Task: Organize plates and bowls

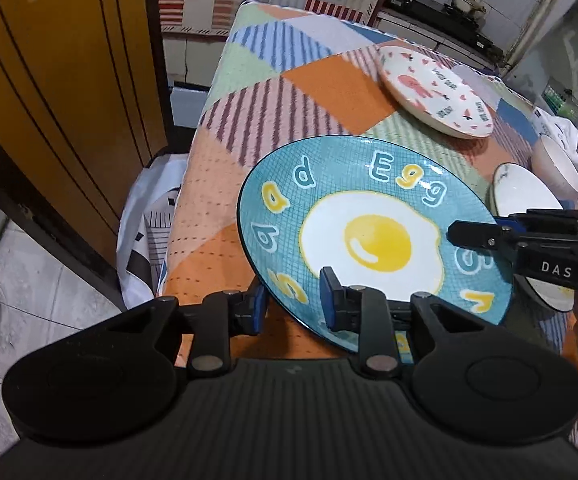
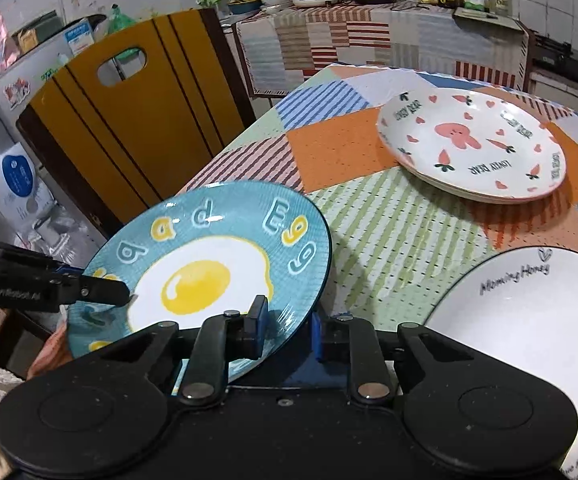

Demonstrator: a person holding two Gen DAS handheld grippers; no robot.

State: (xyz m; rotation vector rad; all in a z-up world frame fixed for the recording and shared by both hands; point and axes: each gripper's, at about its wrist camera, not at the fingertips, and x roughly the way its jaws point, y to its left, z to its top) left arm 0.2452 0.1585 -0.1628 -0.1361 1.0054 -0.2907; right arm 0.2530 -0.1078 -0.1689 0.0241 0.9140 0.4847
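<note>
The egg plate [image 1: 373, 236] hangs tilted above the near corner of the bench [image 1: 329, 80], gripped on two sides of its rim. The left tongs [image 1: 295, 300] pinch the rim nearest them, one blue pad on the painted face and the other underneath. The right tongs [image 2: 285, 330] pinch the opposite rim the same way, one finger above and one below. In each wrist view the other tool's finger reaches in over the plate's face from the side.

Relative to the egg plate, the rabbit plate [image 2: 473, 148] lies further along the bench, flat on the patchwork cloth, seemingly on top of another plate, and well apart. A white plate with black writing [image 2: 529, 320] sits just beside the egg plate on the right-hand side, and a white bowl [image 1: 557, 168] stands beyond that. A yellow chair [image 2: 137, 120] stands past the bench edge on the egg plate's left.

The main danger, as I judge it, is the glazed rim slipping. Both grips are shallow, on a slick tilted surface, and if the two hands move at different speeds or twist against each other, one pad could slide off and the plate swing down onto the bench edge or the floor. Its low side also hangs near the white plate, so a careless descent could knock china against china. Releasing one side before the plate is supported would leave all the weight on a single narrow pinch.
</note>
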